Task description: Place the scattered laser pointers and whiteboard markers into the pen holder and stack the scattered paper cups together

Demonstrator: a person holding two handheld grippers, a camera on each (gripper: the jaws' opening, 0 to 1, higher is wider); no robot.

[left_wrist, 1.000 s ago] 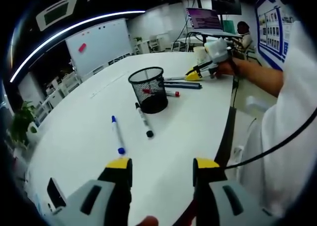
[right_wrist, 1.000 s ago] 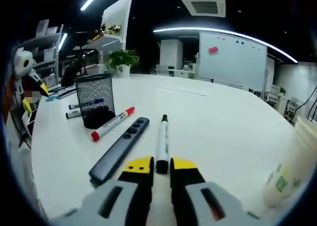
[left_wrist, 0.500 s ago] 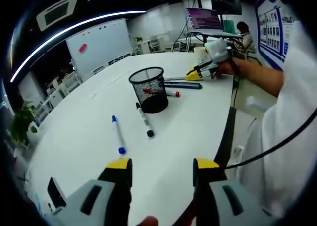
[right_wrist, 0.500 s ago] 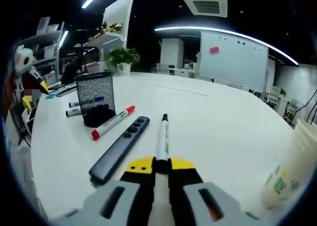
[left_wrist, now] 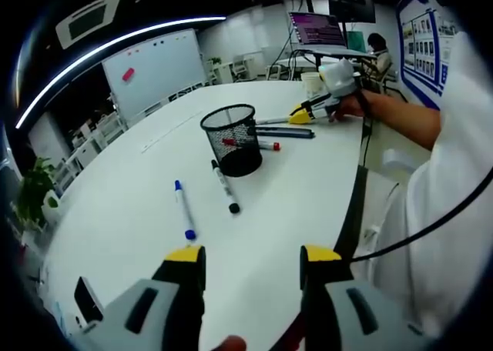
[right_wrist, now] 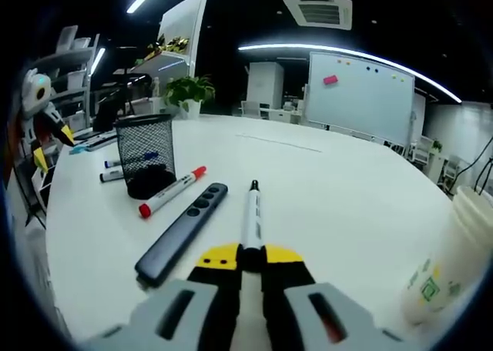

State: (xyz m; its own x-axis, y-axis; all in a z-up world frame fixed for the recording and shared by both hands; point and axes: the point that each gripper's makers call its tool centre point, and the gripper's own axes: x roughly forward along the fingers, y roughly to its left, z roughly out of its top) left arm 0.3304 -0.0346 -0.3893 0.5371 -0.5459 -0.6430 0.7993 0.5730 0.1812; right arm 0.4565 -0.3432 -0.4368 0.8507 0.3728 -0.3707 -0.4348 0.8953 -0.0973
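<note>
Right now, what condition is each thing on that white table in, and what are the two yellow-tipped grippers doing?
Left gripper: open, holding nothing.
Right gripper: shut on black-tipped marker.
Pen holder: upright; I cannot tell what is inside.
Laser pointer: lying flat beside the held marker.
Red-capped marker: lying loose by the holder.
Blue-capped marker: lying loose.
Black-capped marker: lying loose by the holder.
Paper cups: standing upright.

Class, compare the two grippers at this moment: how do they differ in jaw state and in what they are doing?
The left gripper has its jaws spread wide and holds nothing; the right gripper is shut on the black marker. The left gripper hangs above bare table; the right gripper sits low beside the laser pointer. Both have yellow-tipped jaws.
</note>
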